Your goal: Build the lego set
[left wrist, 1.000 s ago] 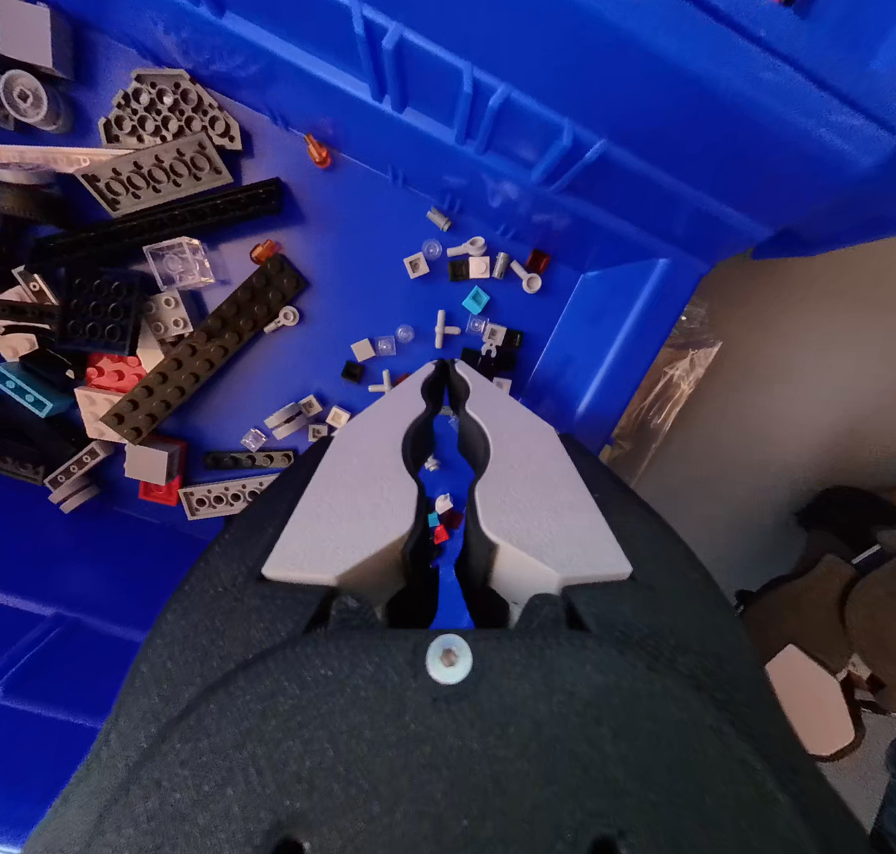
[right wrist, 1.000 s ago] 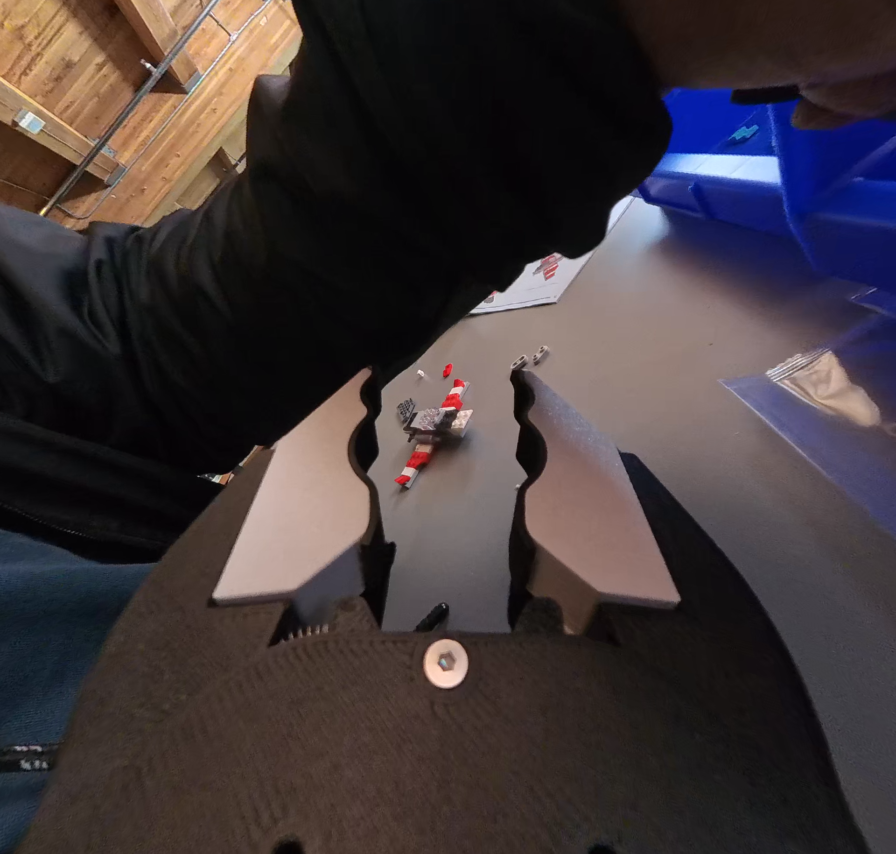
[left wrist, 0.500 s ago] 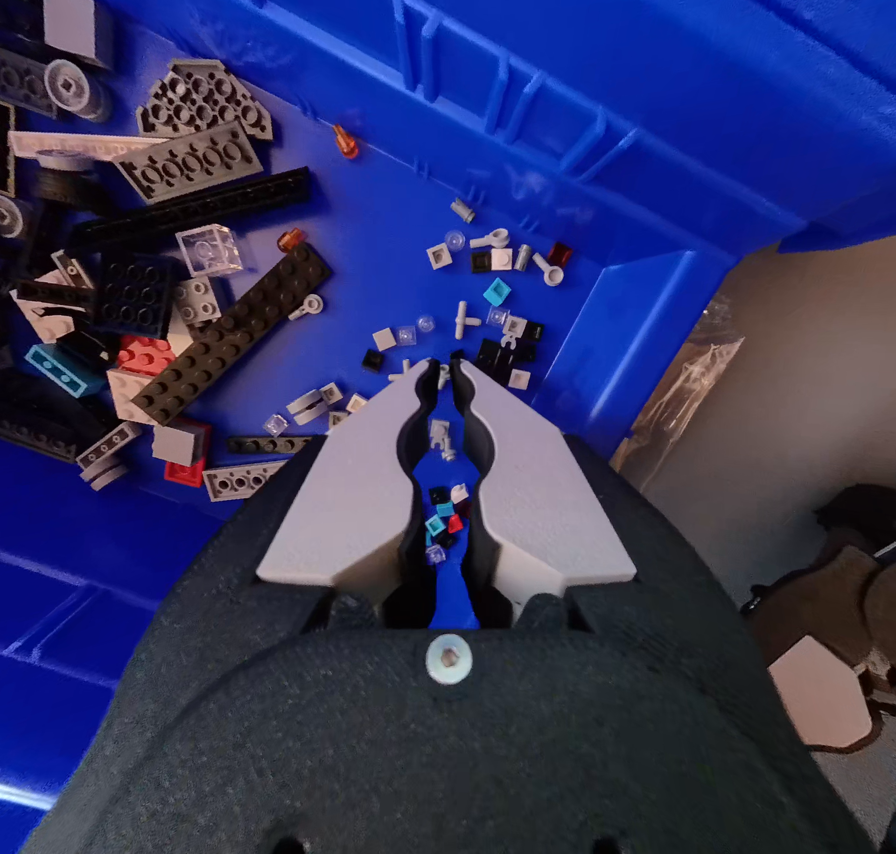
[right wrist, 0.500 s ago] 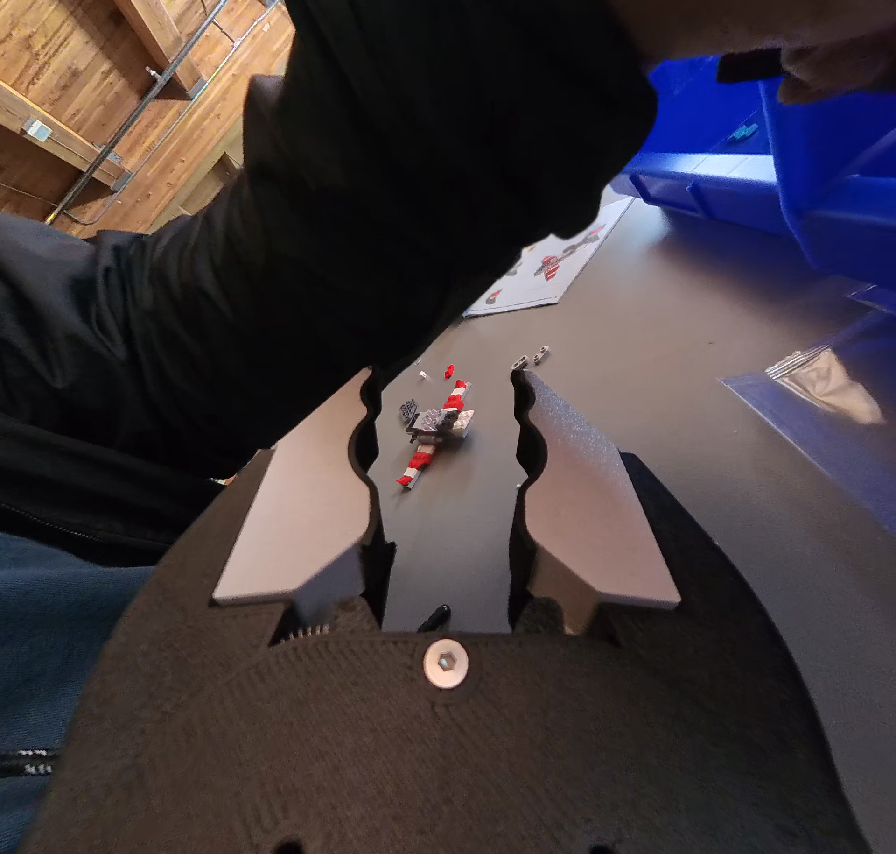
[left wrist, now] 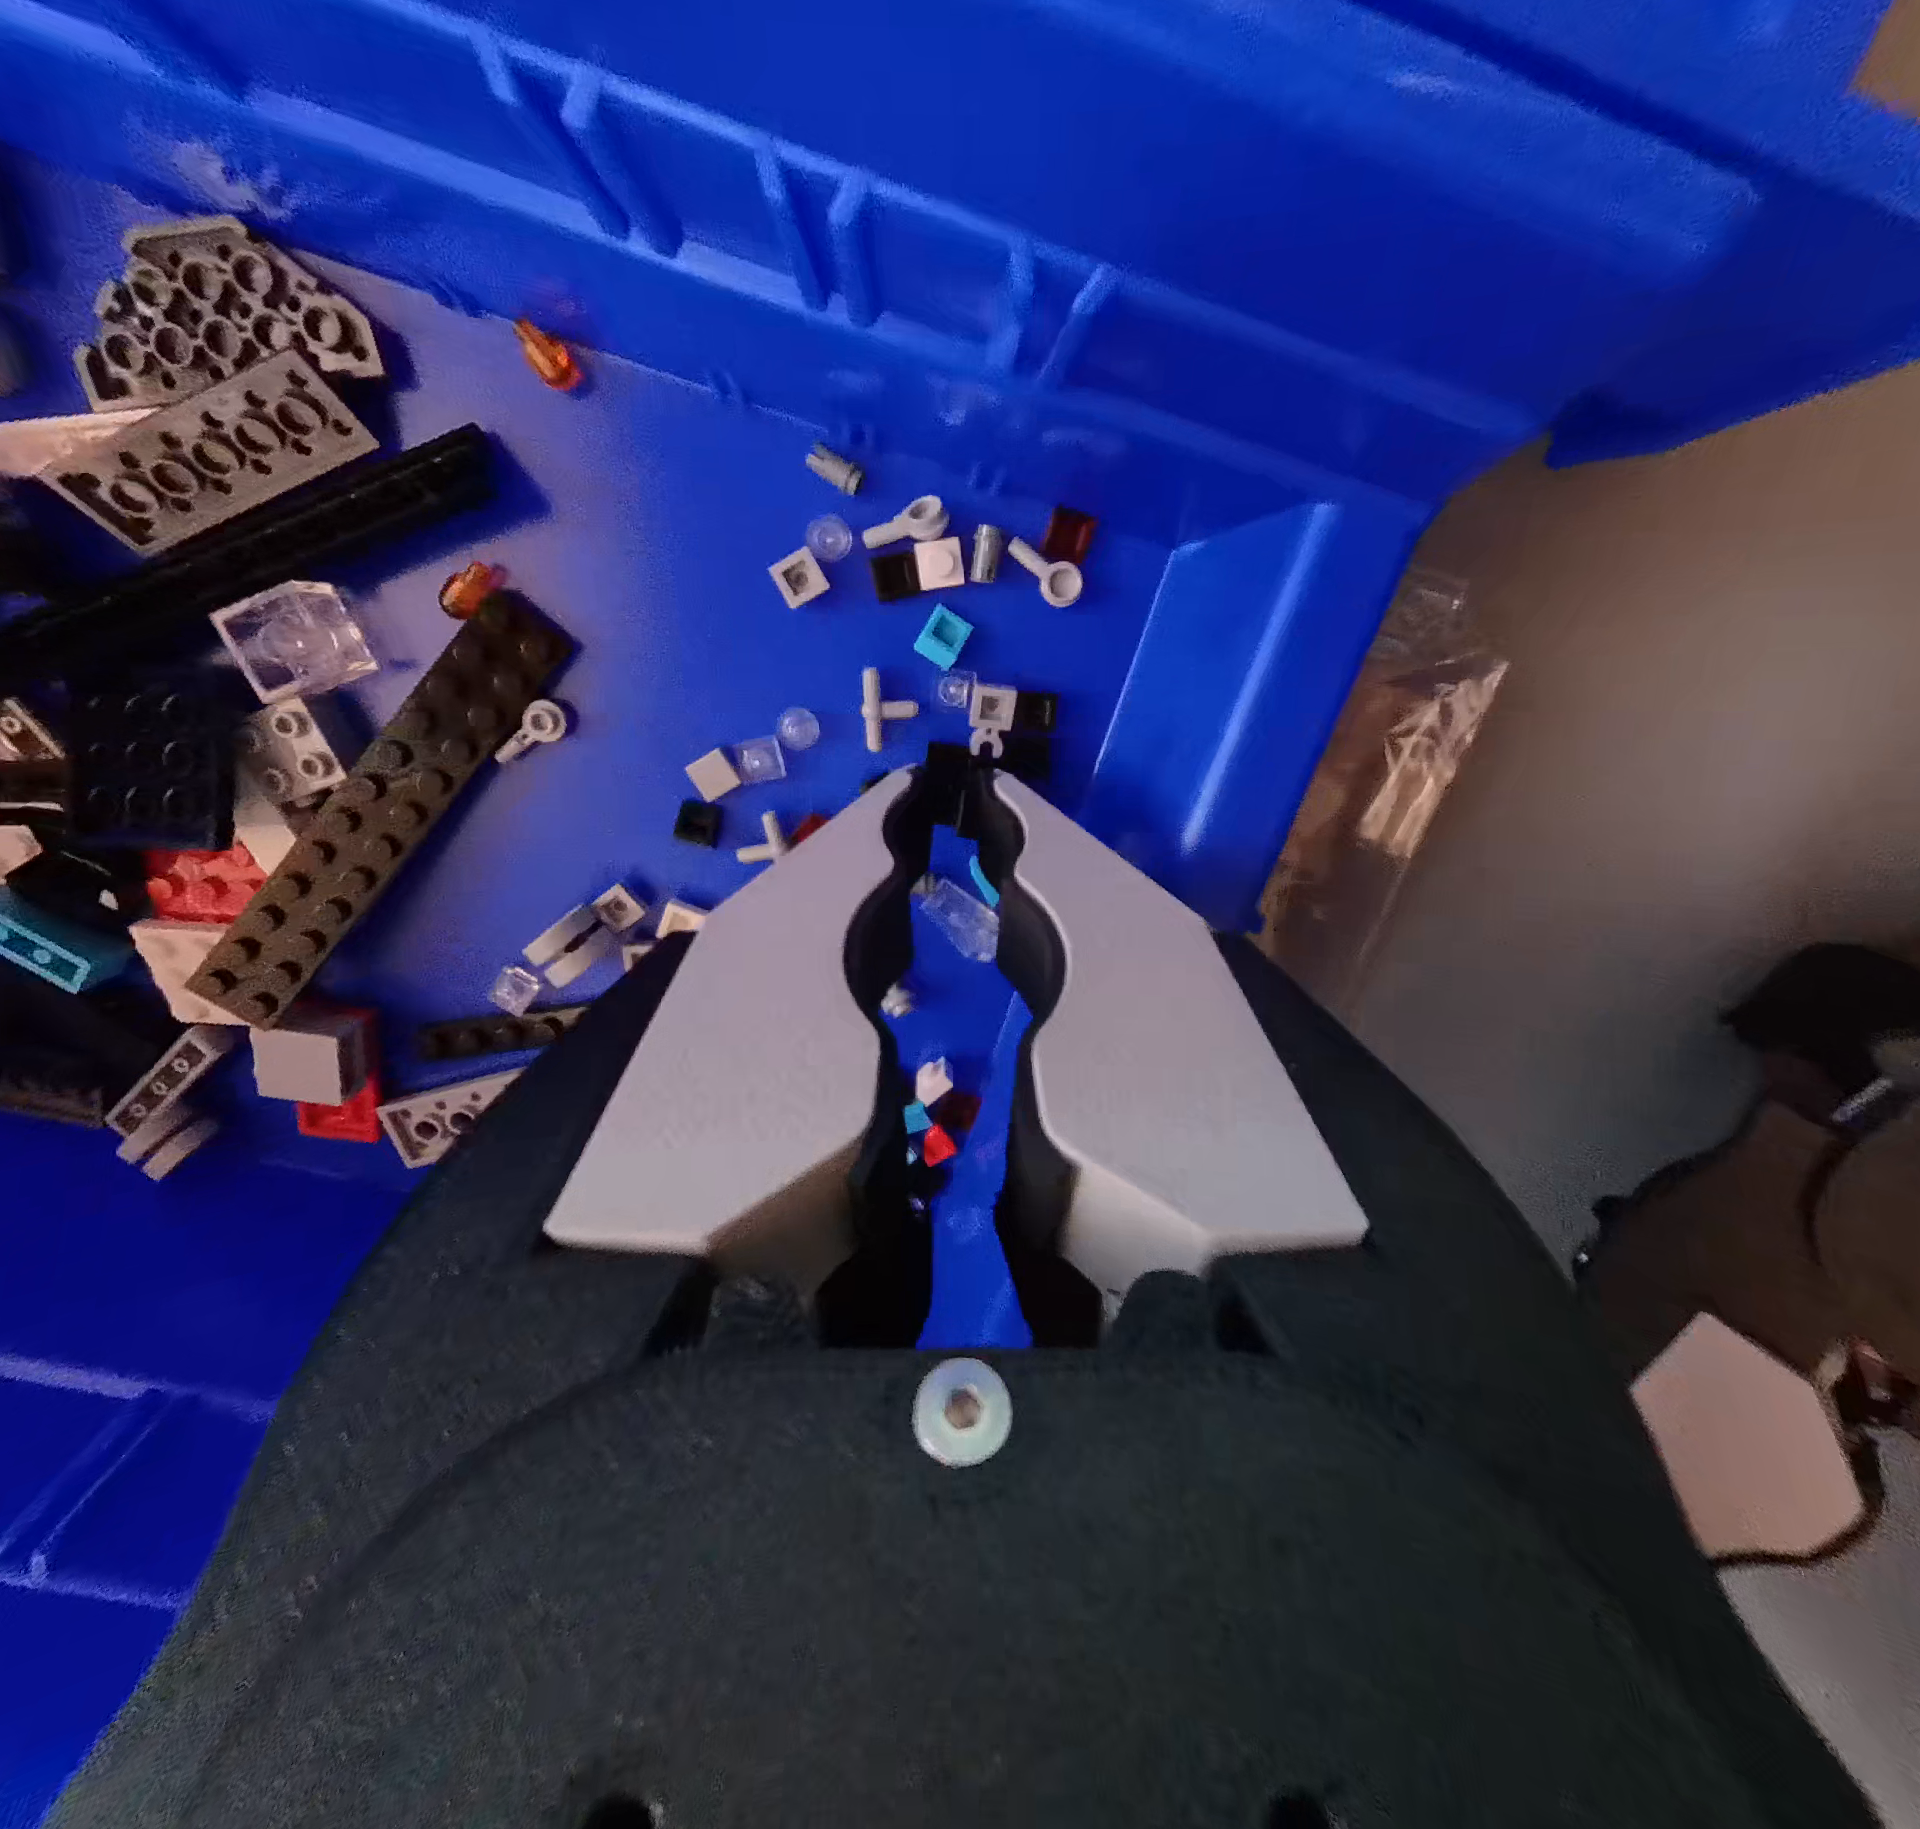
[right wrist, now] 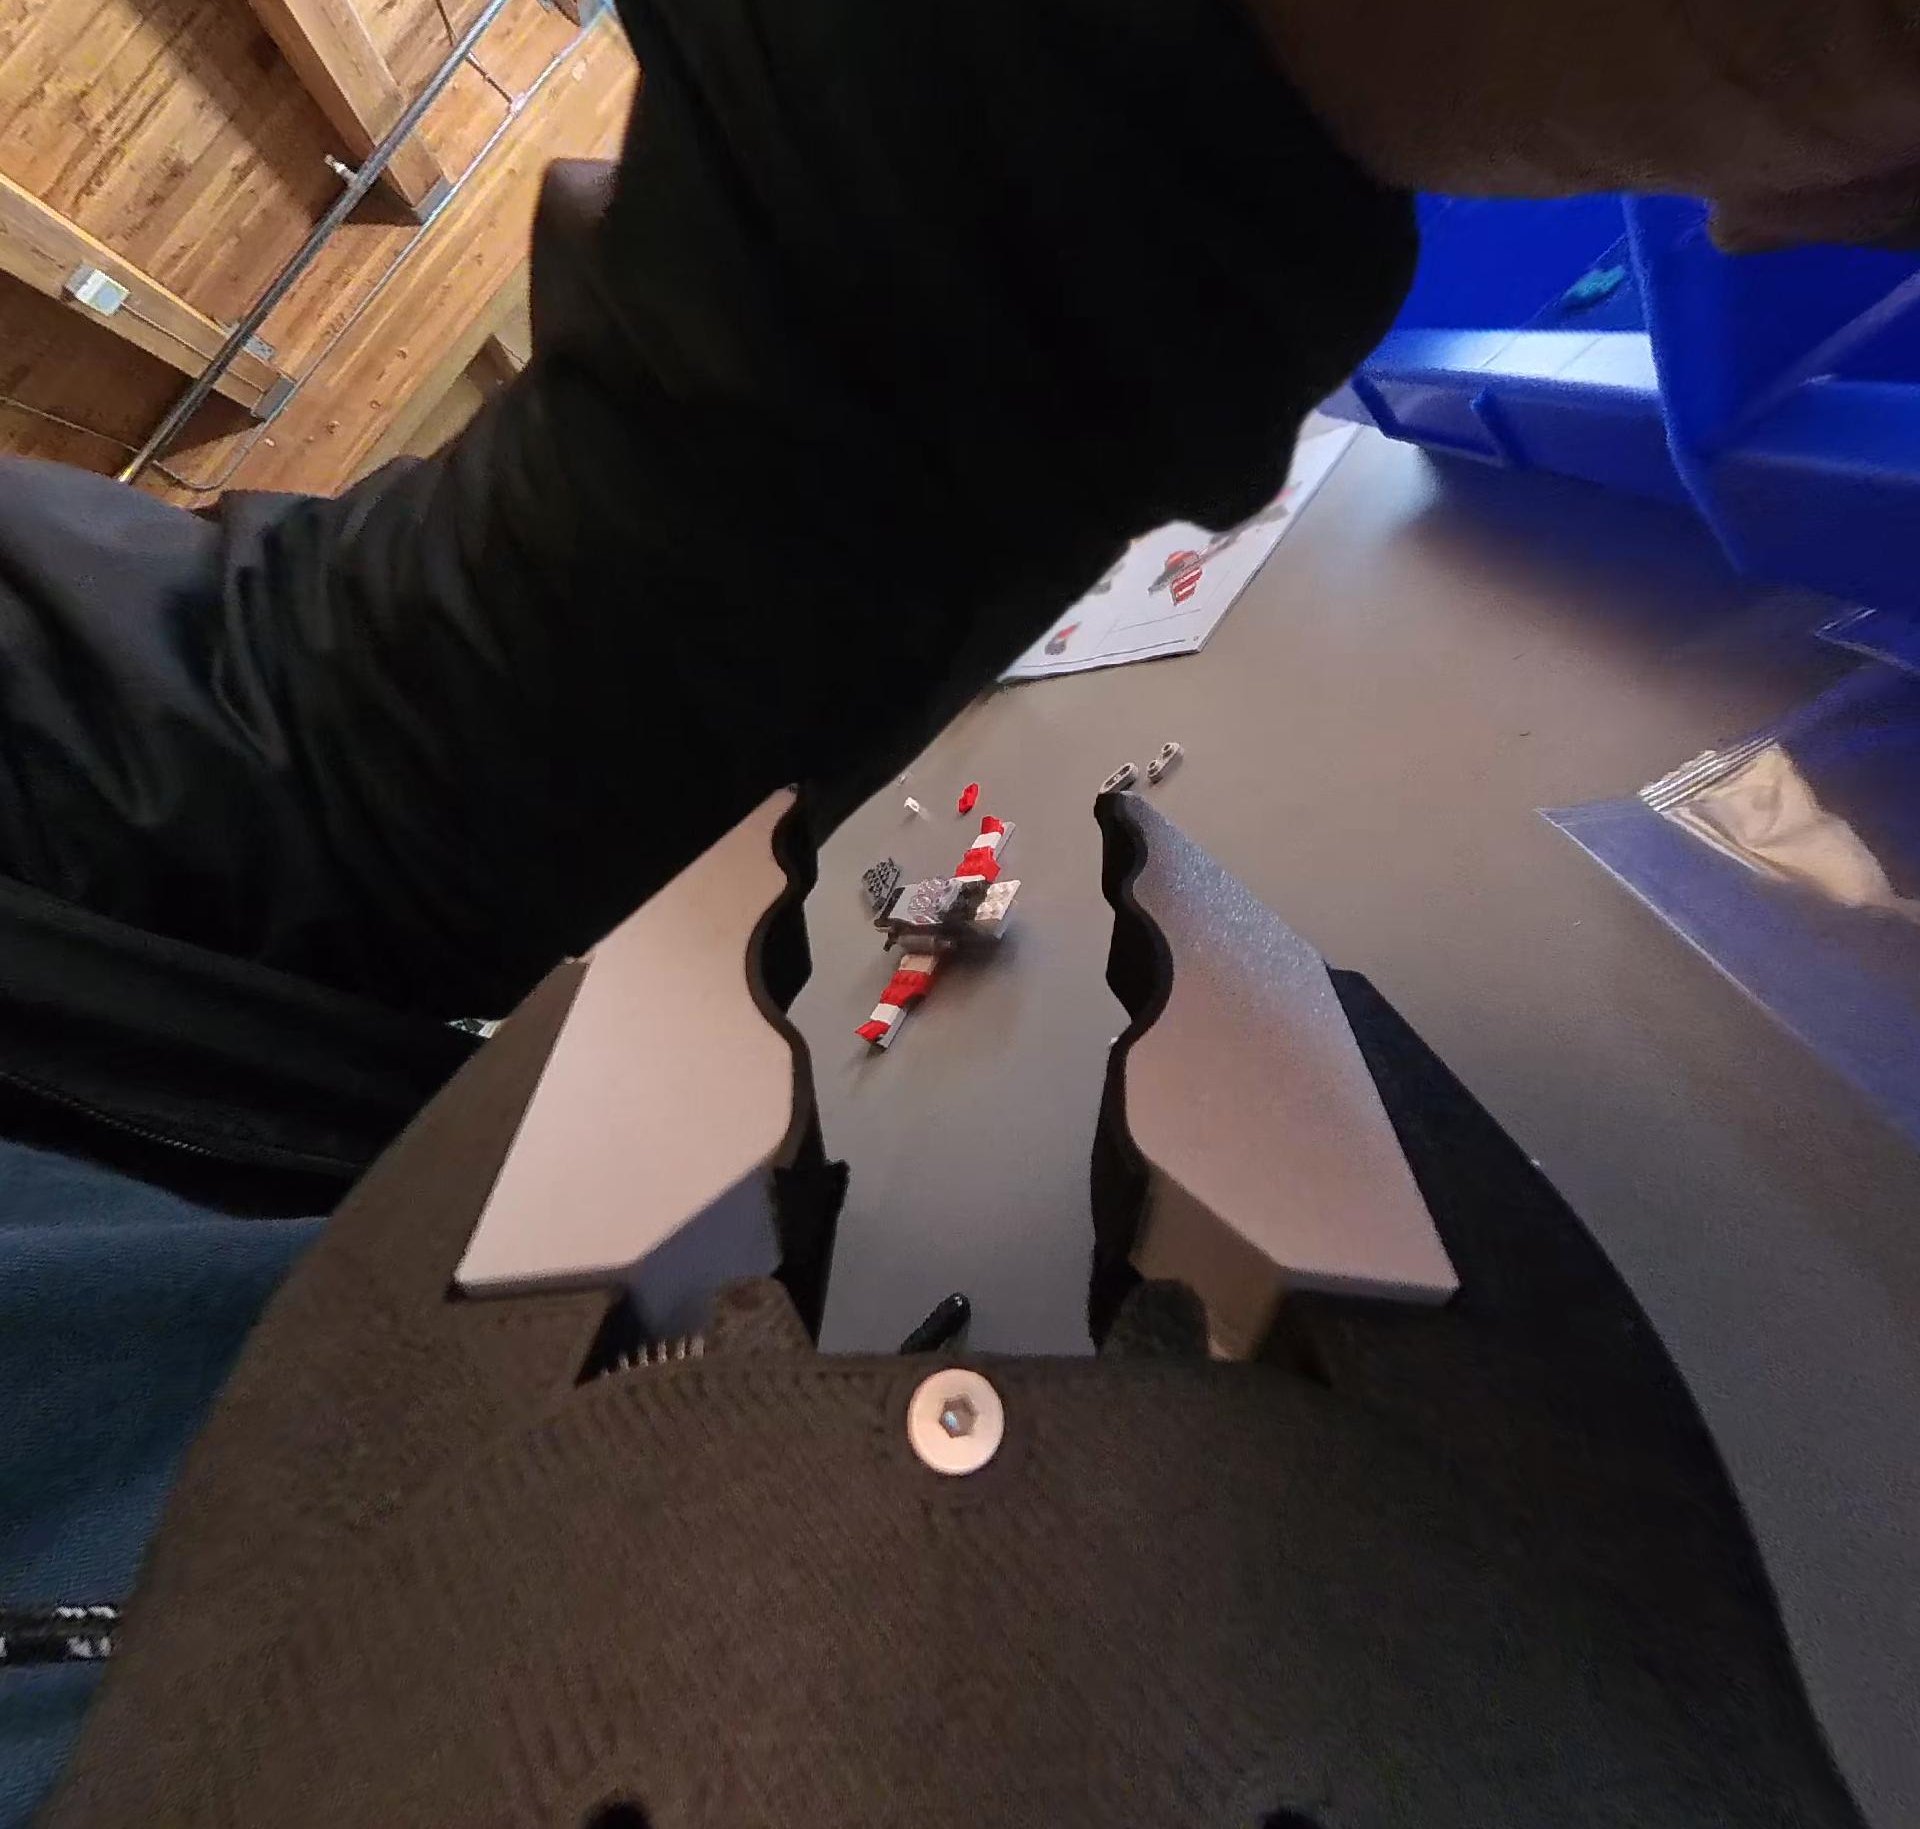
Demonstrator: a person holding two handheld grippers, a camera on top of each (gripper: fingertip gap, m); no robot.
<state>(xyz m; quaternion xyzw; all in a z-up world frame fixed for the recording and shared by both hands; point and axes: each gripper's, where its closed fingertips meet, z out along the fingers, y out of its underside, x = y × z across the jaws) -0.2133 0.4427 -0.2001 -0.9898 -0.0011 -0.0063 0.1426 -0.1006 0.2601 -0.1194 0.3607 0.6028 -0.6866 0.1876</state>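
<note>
In the left wrist view my left gripper [left wrist: 951, 792] reaches into a blue bin [left wrist: 1039, 221] of loose lego pieces, near its right corner. Its jaws are almost closed, with a small black piece [left wrist: 945, 773] pinched between the tips. More small black, white, teal and clear pieces [left wrist: 940, 631] lie just beyond. In the right wrist view my right gripper [right wrist: 956, 808] is open and empty above a grey table [right wrist: 1351, 948]. A partly built red, white and grey model [right wrist: 940, 922] lies on the table between and beyond its fingers.
Long black plates [left wrist: 384, 813] and grey plates [left wrist: 218, 325] fill the bin's left side. A person's black sleeve [right wrist: 831, 377] crosses the top of the right wrist view. On the table are an instruction sheet [right wrist: 1164, 600], small grey pieces [right wrist: 1143, 766], a plastic bag [right wrist: 1766, 844] and blue bins [right wrist: 1714, 408].
My left gripper has moved right across the bin floor to the black pieces by the corner; its tips now hold one. The right gripper has stayed put and open.
</note>
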